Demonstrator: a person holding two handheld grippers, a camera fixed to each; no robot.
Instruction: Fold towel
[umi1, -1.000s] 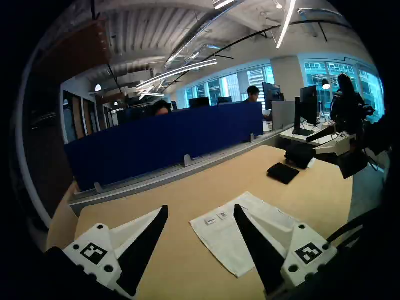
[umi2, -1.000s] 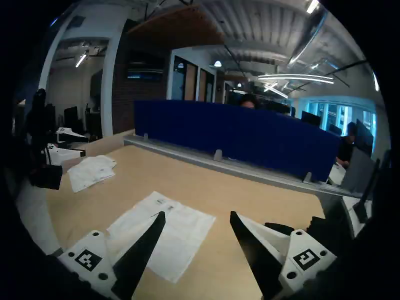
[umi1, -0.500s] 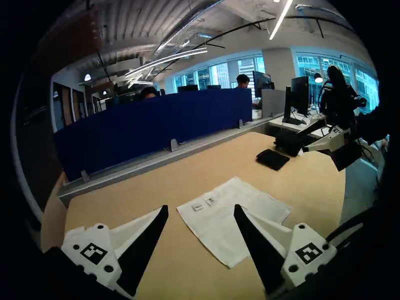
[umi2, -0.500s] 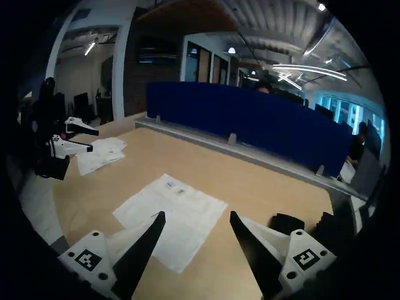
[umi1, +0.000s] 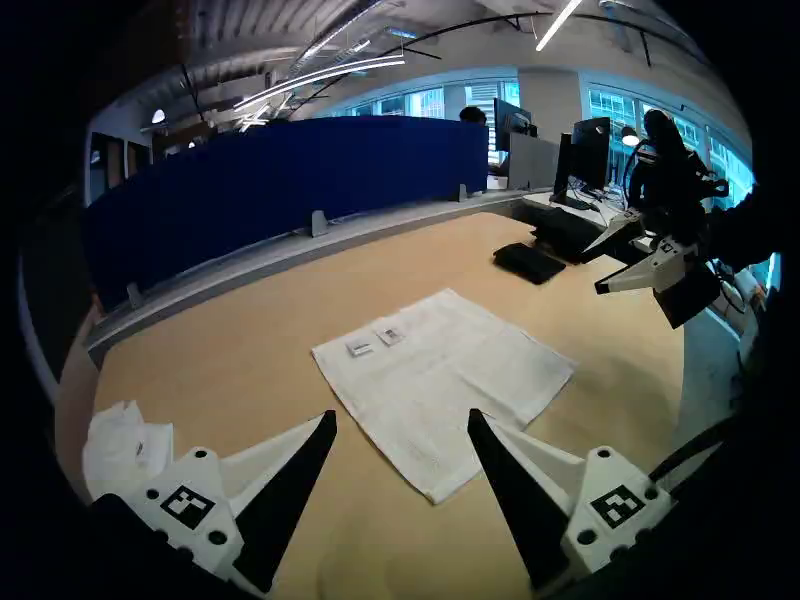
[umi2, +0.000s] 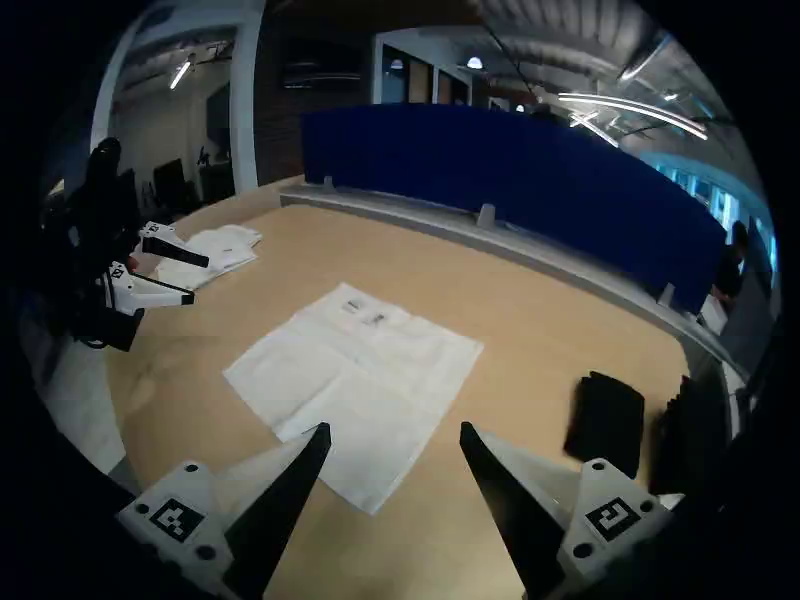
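At twelve o'clock off my left gripper (umi1: 400, 414) and right gripper (umi2: 393, 428), both wide open and empty, towel (umi1: 440, 375) lies flat on table (umi1: 250, 330), seemingly spread ready for folding.

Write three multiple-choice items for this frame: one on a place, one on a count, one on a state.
1. In the right gripper view, where does the black item lie relative to the white towel?
A. on top of it
B. to its right, apart from it
C. tucked under it

2. How many small tags show on the towel?
A. none
B. two
C. five

3. How does the towel lie?
A. spread flat on the table
B. rolled into a tube
C. hanging from a finger

Answers:
1. B: bare tabletop shows between the towel's edge and the black item.
2. B: two tags sit side by side near its far edge.
3. A: it lies flat, and the left gripper and right gripper are open, holding nothing.
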